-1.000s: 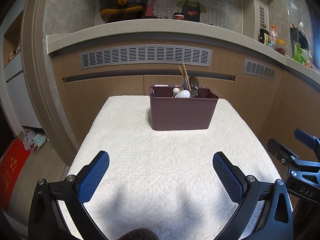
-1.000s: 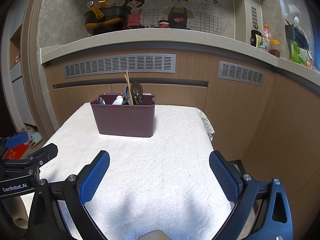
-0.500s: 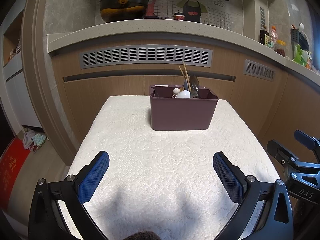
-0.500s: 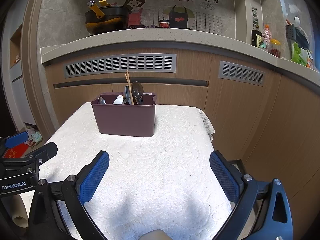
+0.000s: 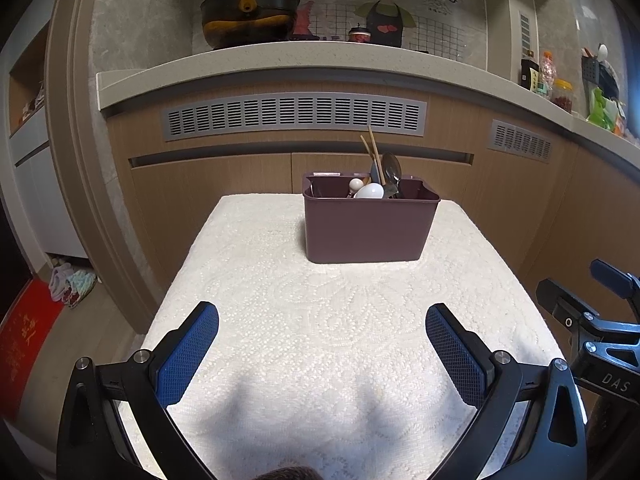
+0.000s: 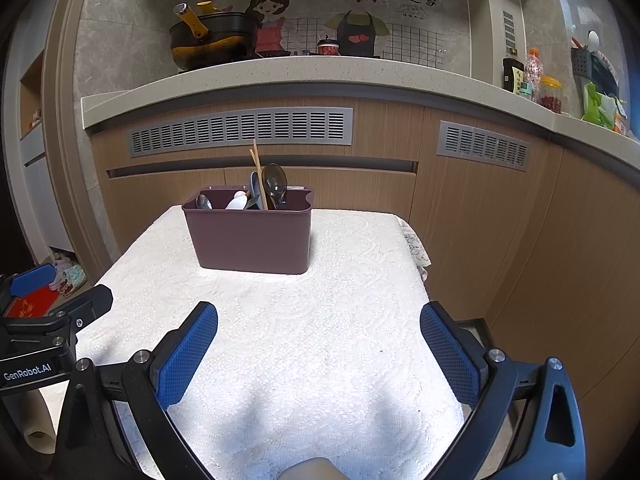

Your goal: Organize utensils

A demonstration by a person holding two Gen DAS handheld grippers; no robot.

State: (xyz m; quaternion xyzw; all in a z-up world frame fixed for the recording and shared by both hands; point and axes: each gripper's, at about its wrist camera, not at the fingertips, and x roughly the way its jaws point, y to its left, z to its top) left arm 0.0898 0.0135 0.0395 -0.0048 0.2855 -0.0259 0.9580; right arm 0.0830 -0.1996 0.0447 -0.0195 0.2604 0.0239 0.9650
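Both grippers, left (image 5: 322,320) and right (image 6: 319,320), gape empty; right view alone shows, perhaps, a metal spoon (image 6: 204,202).

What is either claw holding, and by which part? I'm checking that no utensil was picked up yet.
Nothing. The left claw and right claw are both open and empty; the utensils stand in the maroon caddy.

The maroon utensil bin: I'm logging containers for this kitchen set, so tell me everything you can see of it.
The maroon utensil bin is a rectangular, smooth, plastic-looking tub with rounded corners and a notched rim. It stands upright toward the far end of the white textured tablecloth, touched by neither gripper. Wooden chopsticks, a dark metal spoon, a white spoon and a few other utensils stick out of its top; how it is divided inside is hidden.
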